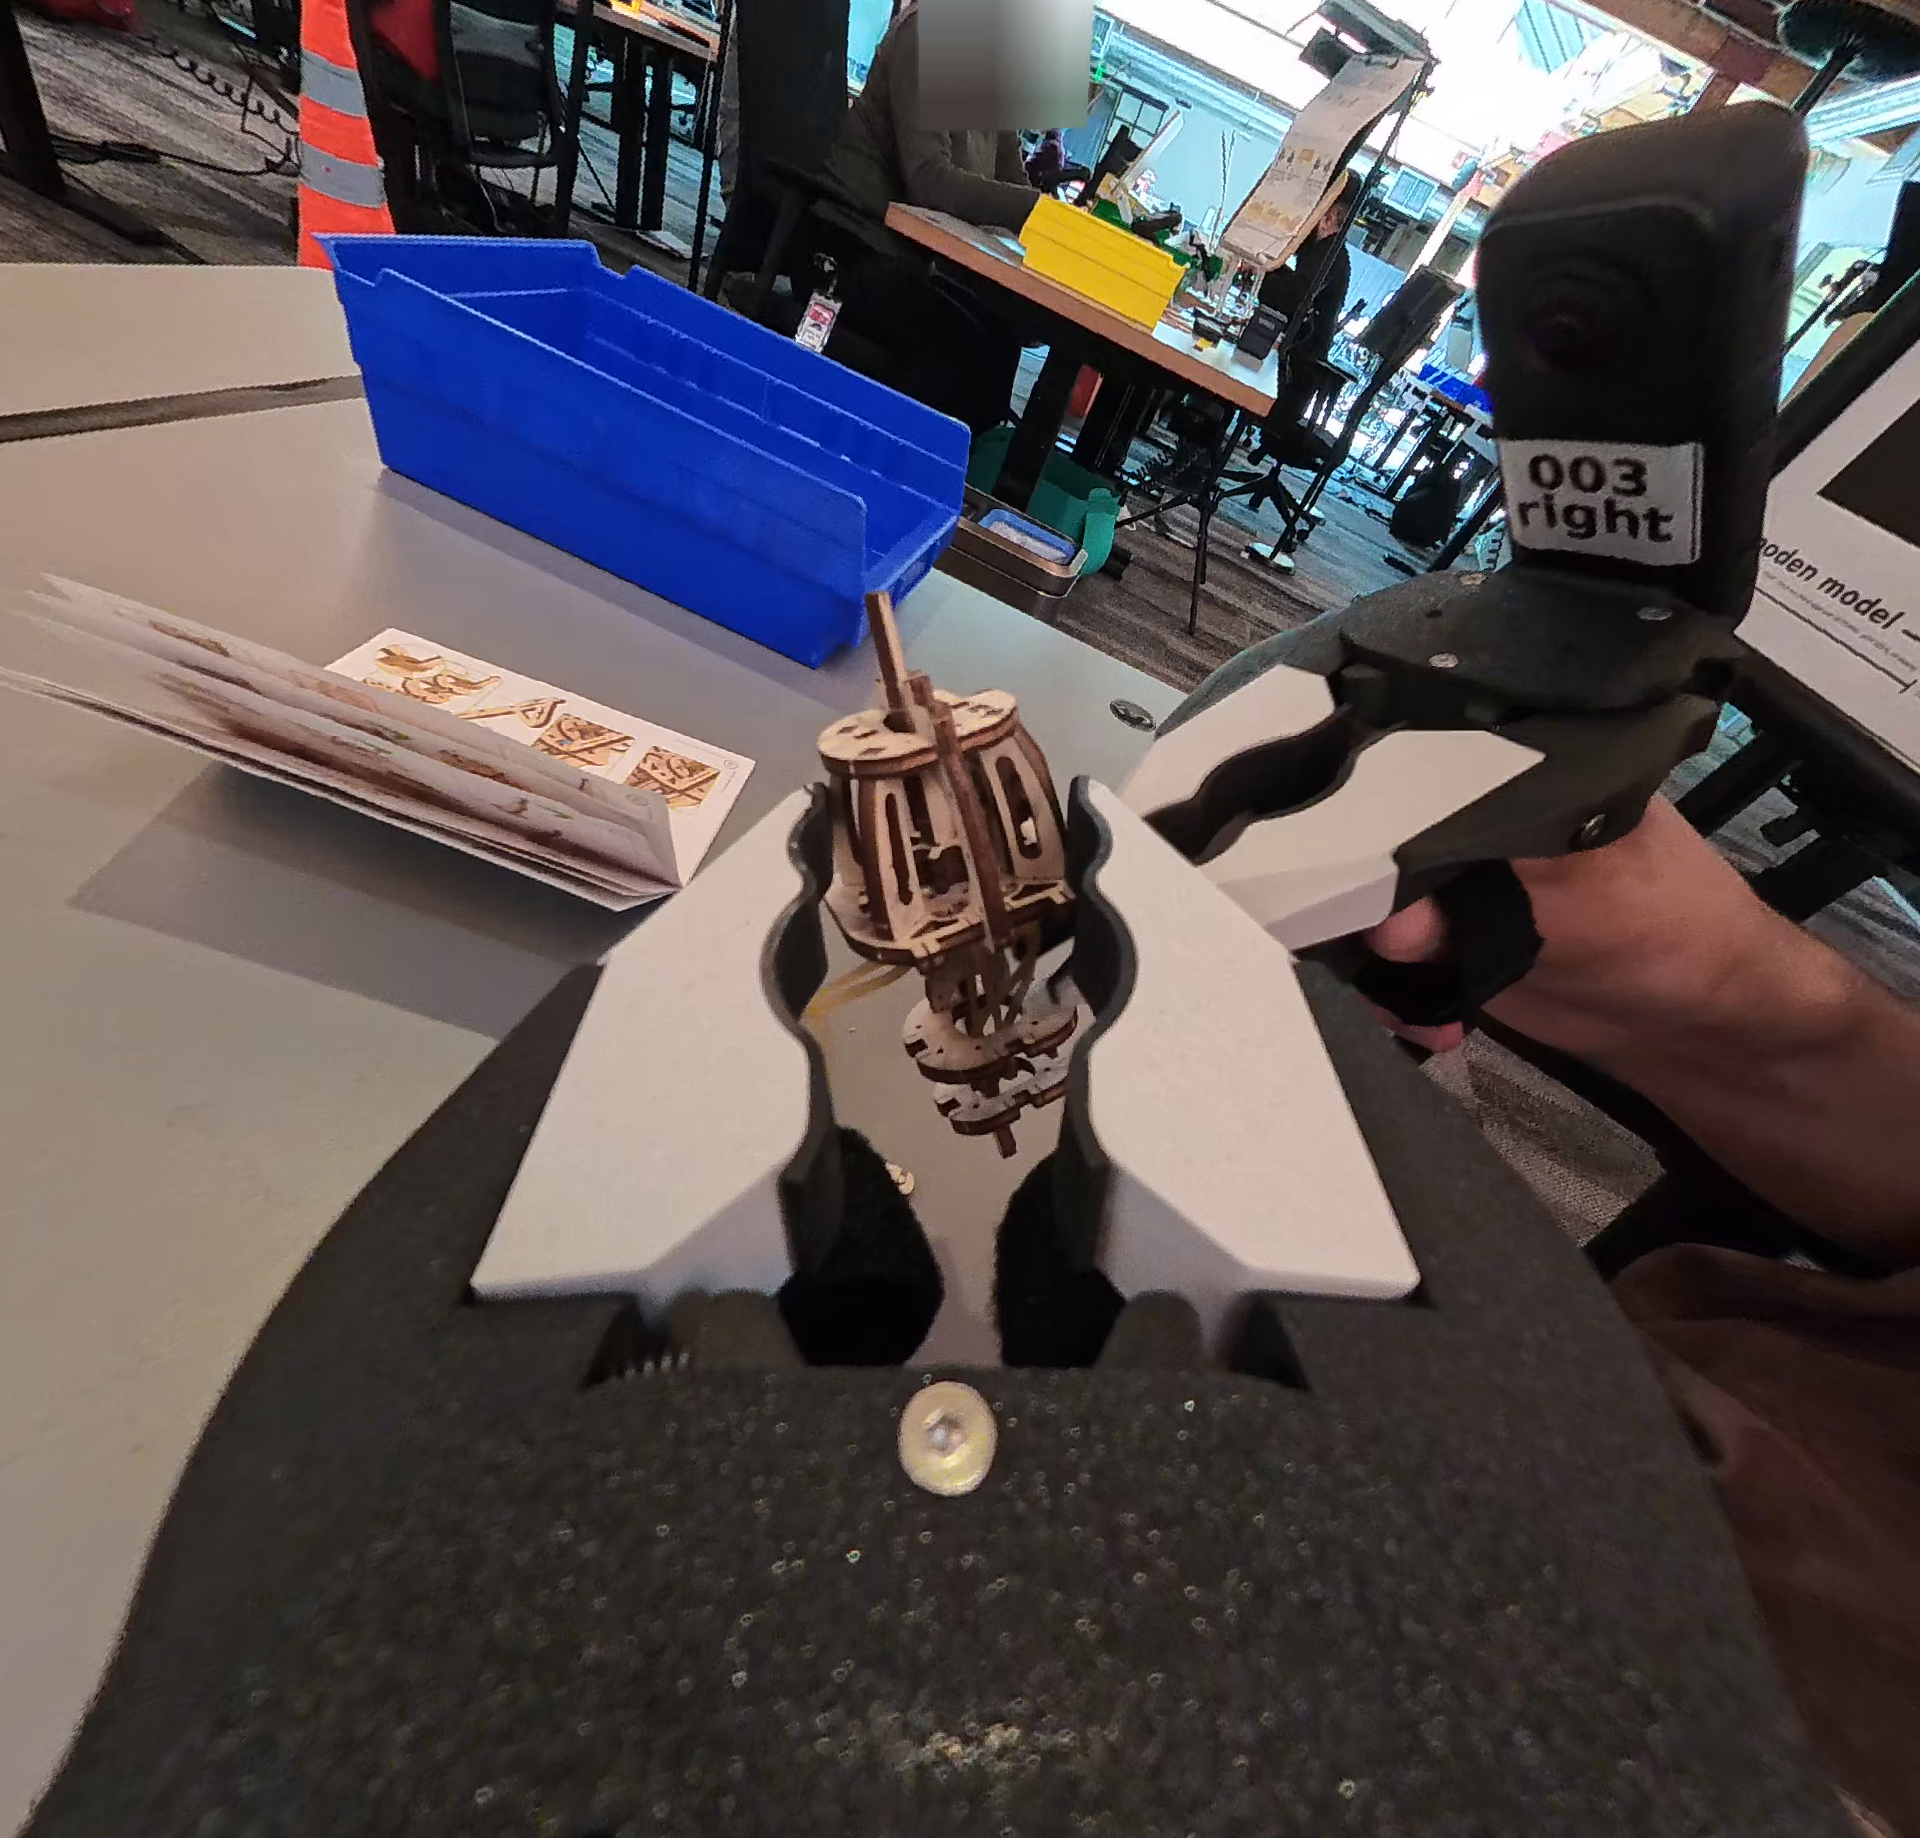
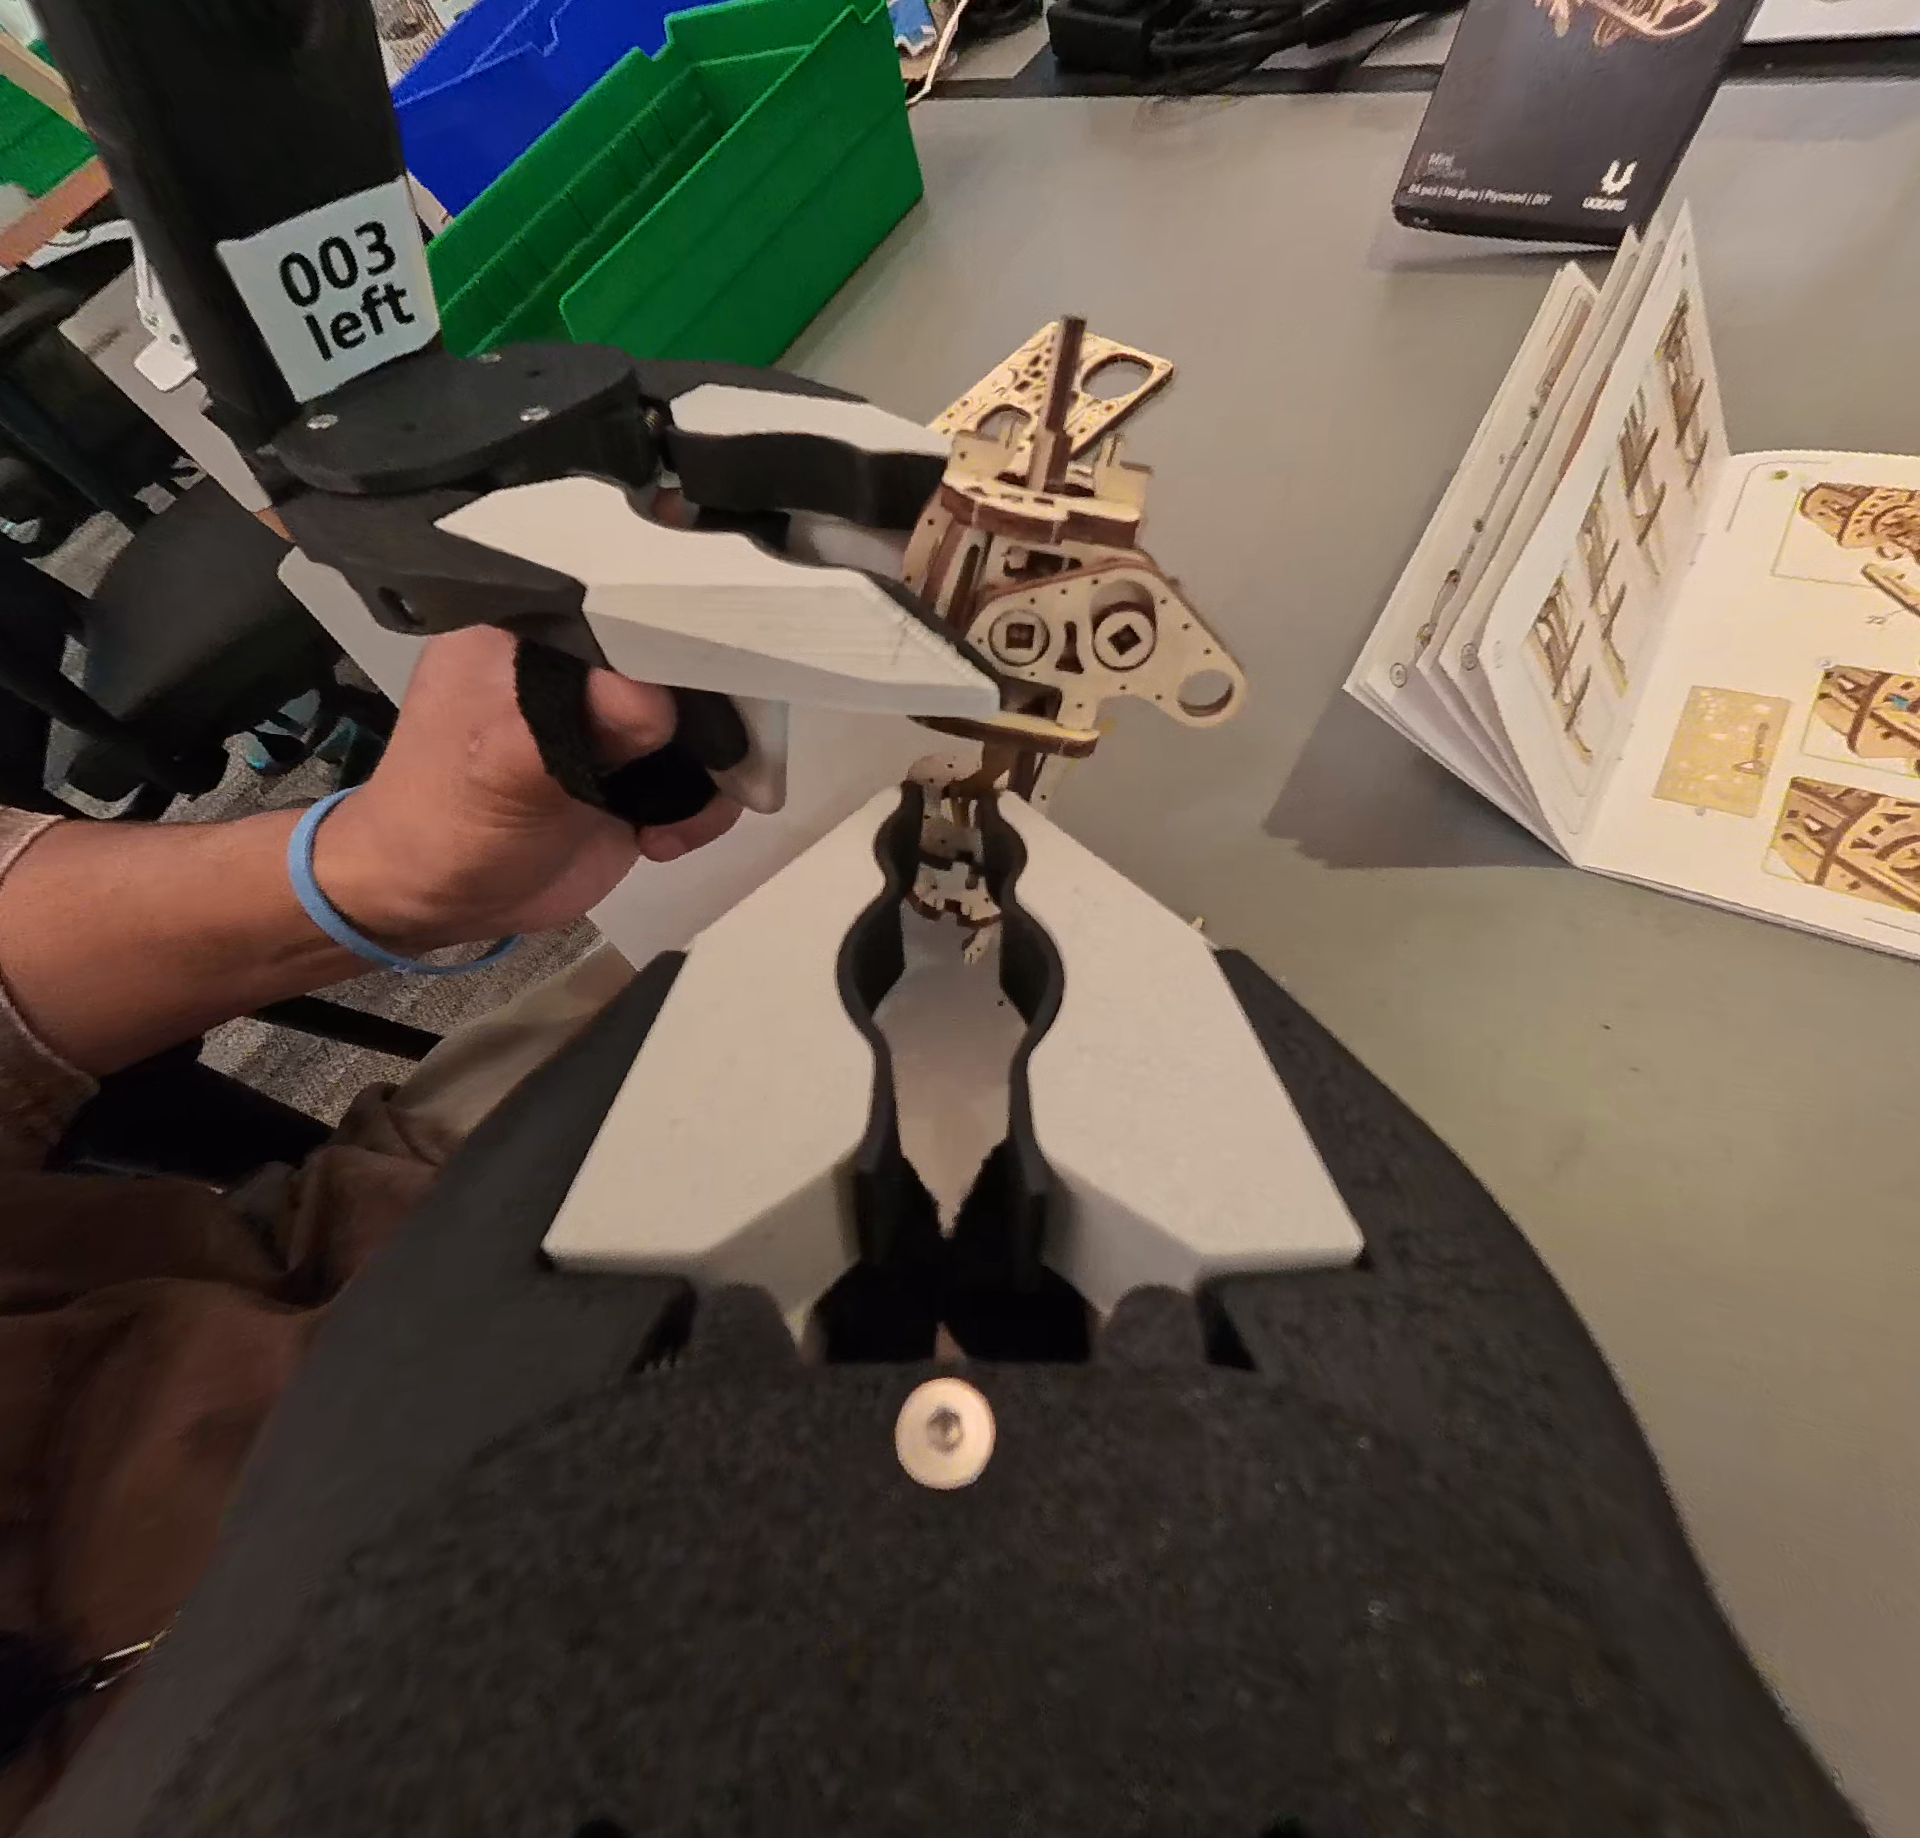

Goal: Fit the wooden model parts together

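Left wrist view: left hand-held gripper (image 1: 940,853) pinches the wooden model (image 1: 940,832) steady; right hand-held gripper (image 2: 951,832) pinches its lower end to fit it.

Blue bin (image 1: 644,438) blocks far side; booklet (image 1: 395,749) left; bare table (image 1: 208,1061) near left passable.

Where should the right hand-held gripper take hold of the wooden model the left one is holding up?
Probably the lower stacked discs, approached from below. The left hand-held gripper already clamps the cage-like upper body of the wooden model, and a thin stick juts from the top. The right hand-held gripper already sits around that lower end.
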Demonstrator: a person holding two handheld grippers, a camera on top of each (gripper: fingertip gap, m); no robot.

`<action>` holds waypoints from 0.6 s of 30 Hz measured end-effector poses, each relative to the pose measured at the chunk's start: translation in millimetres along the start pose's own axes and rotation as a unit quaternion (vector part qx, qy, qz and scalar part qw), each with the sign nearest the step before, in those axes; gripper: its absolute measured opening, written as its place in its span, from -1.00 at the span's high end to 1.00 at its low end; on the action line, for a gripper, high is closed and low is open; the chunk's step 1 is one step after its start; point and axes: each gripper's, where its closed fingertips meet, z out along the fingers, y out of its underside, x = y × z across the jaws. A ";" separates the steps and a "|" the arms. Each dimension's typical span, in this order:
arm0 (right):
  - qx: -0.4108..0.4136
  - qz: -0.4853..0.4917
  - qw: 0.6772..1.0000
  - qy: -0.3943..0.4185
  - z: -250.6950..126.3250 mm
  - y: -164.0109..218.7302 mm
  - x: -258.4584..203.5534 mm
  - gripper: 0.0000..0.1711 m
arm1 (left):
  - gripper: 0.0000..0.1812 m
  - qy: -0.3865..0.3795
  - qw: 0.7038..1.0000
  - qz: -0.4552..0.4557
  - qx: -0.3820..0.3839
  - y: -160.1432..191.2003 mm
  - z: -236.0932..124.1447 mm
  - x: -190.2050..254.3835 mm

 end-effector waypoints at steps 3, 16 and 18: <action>0.012 -0.007 1.000 -0.002 -3.2 -4.3 1.2 0.86 | 0.52 0.000 1.000 -0.014 0.005 -1.4 -1.8 -4.2; -0.041 -0.019 0.999 -0.013 12.9 42.8 35.0 0.74 | 0.52 -0.030 0.999 -0.034 0.030 -13.0 -20.1 -30.0; -0.127 -0.011 0.992 -0.004 21.8 77.6 41.1 0.69 | 0.52 -0.037 0.998 -0.041 0.034 -14.4 -23.9 -35.7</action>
